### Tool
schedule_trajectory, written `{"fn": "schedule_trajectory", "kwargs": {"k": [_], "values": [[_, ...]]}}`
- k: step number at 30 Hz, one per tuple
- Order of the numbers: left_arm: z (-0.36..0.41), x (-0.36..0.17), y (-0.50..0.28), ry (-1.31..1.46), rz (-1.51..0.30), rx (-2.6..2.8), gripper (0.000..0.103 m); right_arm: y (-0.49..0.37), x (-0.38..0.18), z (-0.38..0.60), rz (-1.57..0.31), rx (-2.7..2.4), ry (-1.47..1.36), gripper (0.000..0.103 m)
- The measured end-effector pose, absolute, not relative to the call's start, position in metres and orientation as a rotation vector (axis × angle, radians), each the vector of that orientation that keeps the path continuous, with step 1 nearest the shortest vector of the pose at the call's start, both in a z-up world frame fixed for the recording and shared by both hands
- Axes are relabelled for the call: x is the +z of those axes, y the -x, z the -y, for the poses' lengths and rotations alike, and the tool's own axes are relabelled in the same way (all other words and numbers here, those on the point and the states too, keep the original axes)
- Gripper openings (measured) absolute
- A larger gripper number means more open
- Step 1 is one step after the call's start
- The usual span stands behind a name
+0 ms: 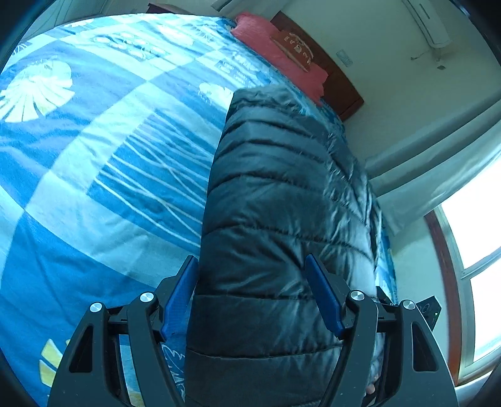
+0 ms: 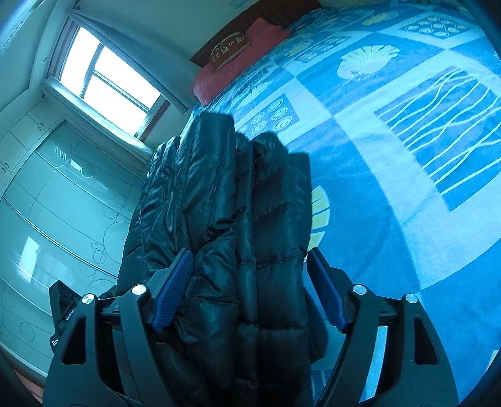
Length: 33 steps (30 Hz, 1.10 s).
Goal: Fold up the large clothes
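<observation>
Here, line by line:

Garment: a black quilted puffer jacket [image 1: 281,203], folded into a long thick bundle, lies on the bed near its window-side edge, reaching lengthwise toward the pillow end.

Bed: a blue and white patterned bedspread [image 1: 94,156] with leaf and wavy-line panels covers it; the jacket rests on top of this cover.

Left gripper [image 1: 252,297]: its jaws stand wide, one blue pad on each side of the near end of the jacket. The left pad sits at the bundle's edge and the right pad lies over the shiny fabric; a firm squeeze cannot be made out, so the jacket is between the pads rather than clearly clamped.

Right gripper [image 2: 249,289]: its jaws stand wide too, straddling the bunched layers of the jacket [image 2: 225,203]. The left pad touches the puffy folds; the right pad stands just clear of the fabric, so nothing is pinched.

Pillow end: a pink pillow [image 1: 281,53] lies against a dark wooden headboard [image 1: 338,81], with a brown patterned item [image 1: 296,47] on top of the pillow.

Room: a bright window [image 2: 109,81] and pale wardrobe doors [image 2: 62,203] stand beside the bed; an air conditioner [image 1: 429,22] hangs on the wall.
</observation>
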State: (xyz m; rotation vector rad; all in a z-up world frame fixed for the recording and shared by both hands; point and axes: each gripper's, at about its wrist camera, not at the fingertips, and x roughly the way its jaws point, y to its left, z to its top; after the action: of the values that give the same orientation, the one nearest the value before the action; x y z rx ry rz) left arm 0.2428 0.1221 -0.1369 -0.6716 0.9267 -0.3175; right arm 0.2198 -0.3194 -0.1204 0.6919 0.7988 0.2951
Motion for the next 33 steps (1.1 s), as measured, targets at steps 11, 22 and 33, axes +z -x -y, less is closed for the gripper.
{"fn": "schedule_trajectory", "kwargs": {"k": [11, 22, 33], "values": [[-0.134, -0.141, -0.279, 0.662, -0.92, -0.241, 0.07, -0.269, -0.099, 0.321, -0.798, 0.253, -0.704, 0.082], [-0.136, -0.156, -0.318, 0.692, -0.949, -0.245, 0.074, -0.318, -0.111, 0.294, -0.9, 0.225, -0.641, 0.075], [-0.116, -0.166, -0.324, 0.636, -0.974, -0.214, 0.076, -0.327, -0.137, 0.296, -0.939, 0.24, -0.631, 0.057]]}}
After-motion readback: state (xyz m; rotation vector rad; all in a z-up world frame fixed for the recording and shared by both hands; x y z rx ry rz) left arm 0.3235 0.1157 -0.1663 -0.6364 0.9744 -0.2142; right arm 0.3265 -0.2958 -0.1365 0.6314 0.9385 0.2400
